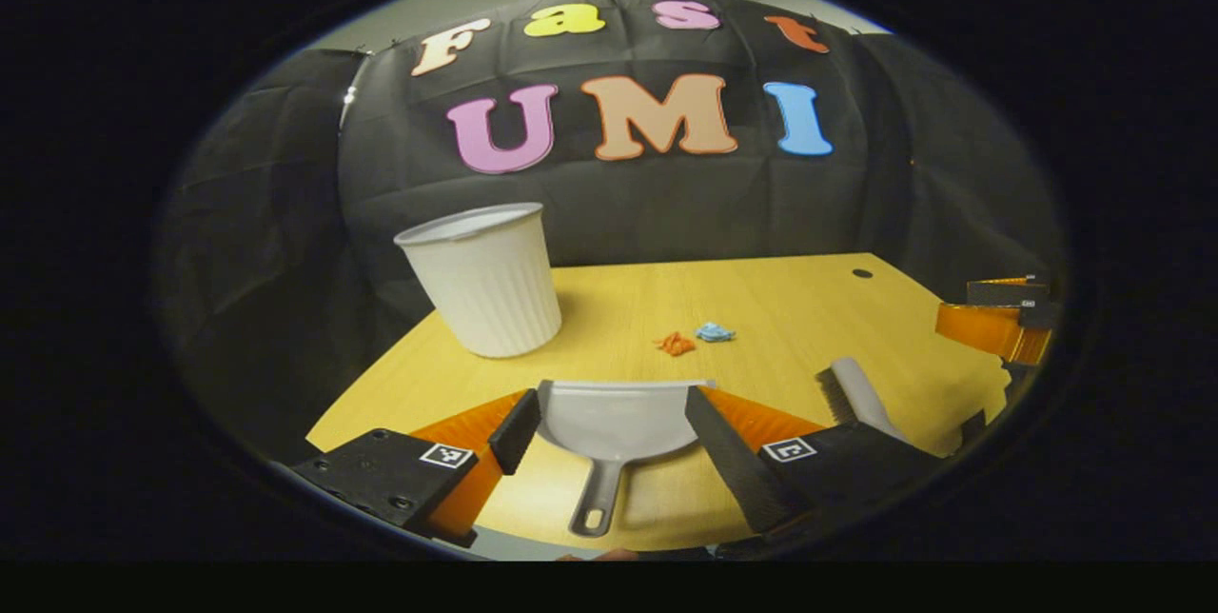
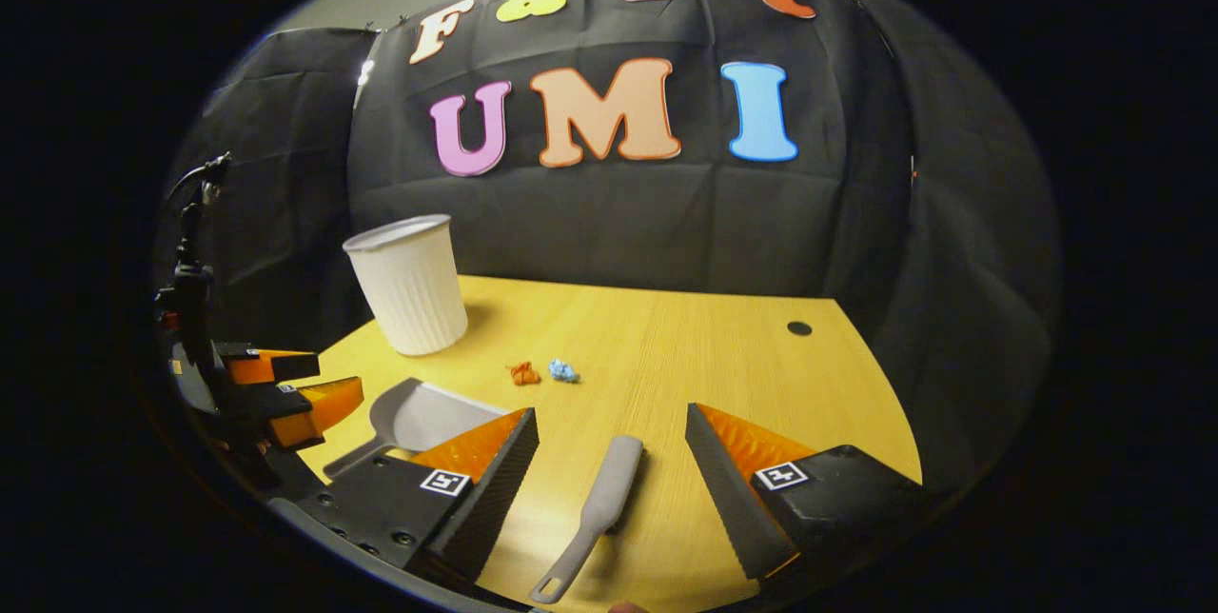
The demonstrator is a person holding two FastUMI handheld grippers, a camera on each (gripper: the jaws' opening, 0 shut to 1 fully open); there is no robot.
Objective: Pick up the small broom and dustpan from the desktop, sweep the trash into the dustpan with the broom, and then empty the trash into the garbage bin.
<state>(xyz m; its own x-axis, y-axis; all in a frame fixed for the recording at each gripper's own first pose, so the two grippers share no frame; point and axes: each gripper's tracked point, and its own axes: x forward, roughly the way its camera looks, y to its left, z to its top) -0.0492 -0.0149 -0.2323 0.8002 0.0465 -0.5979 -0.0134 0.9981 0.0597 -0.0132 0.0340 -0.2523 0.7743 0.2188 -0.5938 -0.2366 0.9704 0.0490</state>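
Both grippers, left (image 1: 609,427) and right (image 2: 609,461), are hovering open-fingered; the dustpan (image 1: 617,418) and broom (image 2: 601,499) are looking light and stiff, best gripped at handles.

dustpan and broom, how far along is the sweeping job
Nothing looks done yet. The grey plastic dustpan and grey small broom lie flat on the yellow wooden desktop, each between open fingers of the left gripper and right gripper. Left to do: grasping both, sweeping the orange scrap and blue scrap, emptying into the white ribbed bin.
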